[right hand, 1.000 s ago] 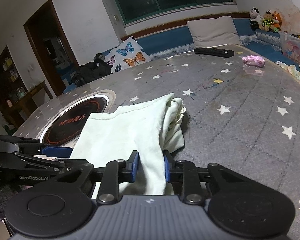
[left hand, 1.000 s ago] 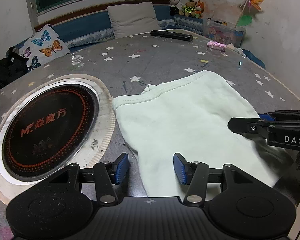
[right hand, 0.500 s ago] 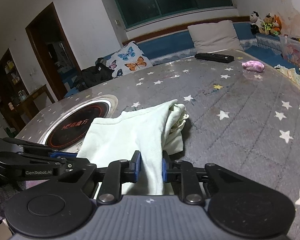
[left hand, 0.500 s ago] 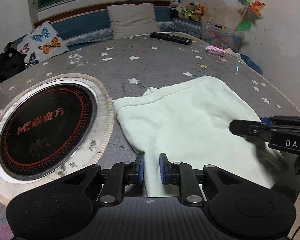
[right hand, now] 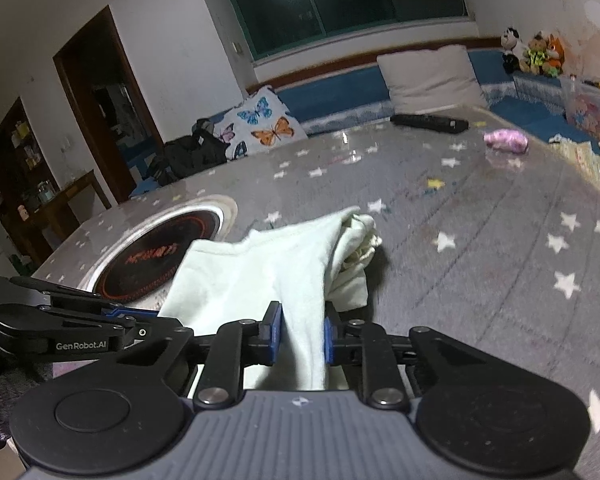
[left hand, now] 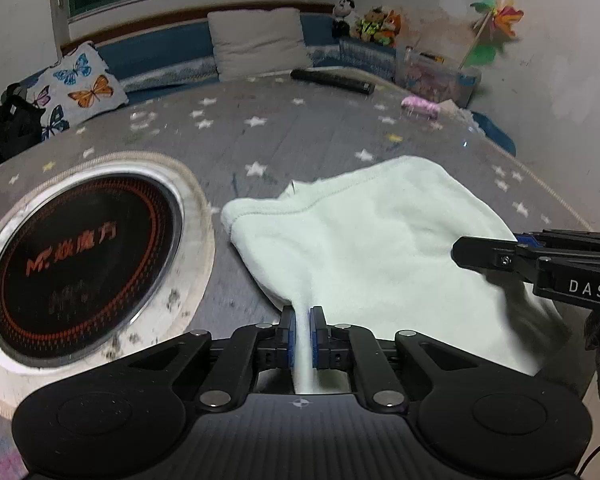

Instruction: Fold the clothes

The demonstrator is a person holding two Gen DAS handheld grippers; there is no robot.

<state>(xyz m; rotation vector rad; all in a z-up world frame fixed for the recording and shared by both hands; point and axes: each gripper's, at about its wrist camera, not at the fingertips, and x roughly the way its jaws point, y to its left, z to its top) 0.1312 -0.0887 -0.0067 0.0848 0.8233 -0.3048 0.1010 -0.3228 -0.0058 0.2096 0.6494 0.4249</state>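
Soft pale-green garment [left hand: 380, 240] lies rumpled on the starred bench [left hand: 300, 128]; left gripper [left hand: 302, 330] and right gripper [right hand: 300, 336] fingers both pinch its hem.

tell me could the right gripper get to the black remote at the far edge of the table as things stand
Probably not: the right gripper is shut on the pale green garment, and the black remote lies far across the table.
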